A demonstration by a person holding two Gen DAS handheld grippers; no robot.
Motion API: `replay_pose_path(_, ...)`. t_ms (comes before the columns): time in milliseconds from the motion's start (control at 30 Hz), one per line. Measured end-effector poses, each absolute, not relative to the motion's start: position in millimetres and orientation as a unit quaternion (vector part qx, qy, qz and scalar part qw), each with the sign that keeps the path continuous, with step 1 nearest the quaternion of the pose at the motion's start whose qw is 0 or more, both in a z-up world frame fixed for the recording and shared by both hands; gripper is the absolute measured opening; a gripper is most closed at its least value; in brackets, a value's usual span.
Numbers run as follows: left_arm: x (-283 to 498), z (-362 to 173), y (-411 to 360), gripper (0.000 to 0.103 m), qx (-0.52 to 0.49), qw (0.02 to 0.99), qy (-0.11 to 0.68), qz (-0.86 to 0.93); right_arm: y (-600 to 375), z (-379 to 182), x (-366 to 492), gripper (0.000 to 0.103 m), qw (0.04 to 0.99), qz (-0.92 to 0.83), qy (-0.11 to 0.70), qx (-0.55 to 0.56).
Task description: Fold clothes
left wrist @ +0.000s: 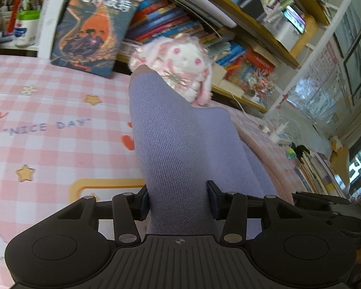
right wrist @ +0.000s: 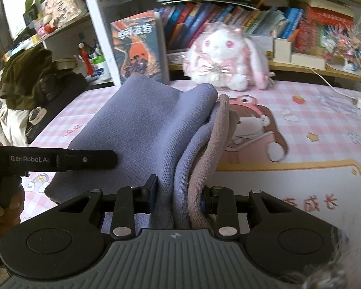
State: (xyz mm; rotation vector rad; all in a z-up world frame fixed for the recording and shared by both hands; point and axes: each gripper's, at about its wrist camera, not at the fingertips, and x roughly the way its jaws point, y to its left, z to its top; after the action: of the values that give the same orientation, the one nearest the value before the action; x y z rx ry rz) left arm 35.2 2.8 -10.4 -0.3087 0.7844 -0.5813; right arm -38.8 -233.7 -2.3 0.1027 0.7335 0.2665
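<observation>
A lavender knit garment (left wrist: 175, 149) with a dusty-pink lining (right wrist: 211, 149) is lifted off the pink checked desk mat (left wrist: 48, 110). My left gripper (left wrist: 178, 202) is shut on a thick fold of the purple cloth, which rises away from it toward the plush rabbit. In the right wrist view my right gripper (right wrist: 178, 192) is shut on a bunched edge, purple and pink layers both pinched between its pads. The left gripper (right wrist: 89, 160) shows there from the side, at the cloth's left edge, with a hand on its handle. The garment's lower part is hidden behind the grippers.
A white-and-pink plush rabbit (right wrist: 225, 57) sits at the back of the desk mat (right wrist: 312, 125) beside an upright book (right wrist: 138, 48). Rows of books fill the shelf (right wrist: 252, 21) behind. Dark clothing (right wrist: 29, 77) is piled at far left. A white cable (right wrist: 337, 91) crosses the right side.
</observation>
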Motion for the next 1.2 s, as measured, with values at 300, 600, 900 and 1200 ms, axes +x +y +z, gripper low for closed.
replay_pose_path(300,58.4,-9.4,40.5,0.045,-0.168,0.877,0.365,-0.262,-191.2,1.6,-9.4,0.03,0.923,0.152,0.353,0.021)
replay_pose_path(600,98.3,-5.5,52.6,0.045,-0.174,0.885,0.349,-0.254,-173.0,5.9,35.2,0.03,0.927,0.16,0.338,-0.008)
replay_pose_path(900,143.3,-9.5,47.1,0.045,-0.179,0.884,0.348,-0.257,-172.1,4.1,80.5,0.03,0.931,0.162,0.326,-0.027)
replay_pose_path(1200,175.9,-20.9,40.2,0.045,-0.177,0.885,0.352,-0.247,-175.3,-11.1,119.6,0.03,0.931,0.17,0.321,-0.043)
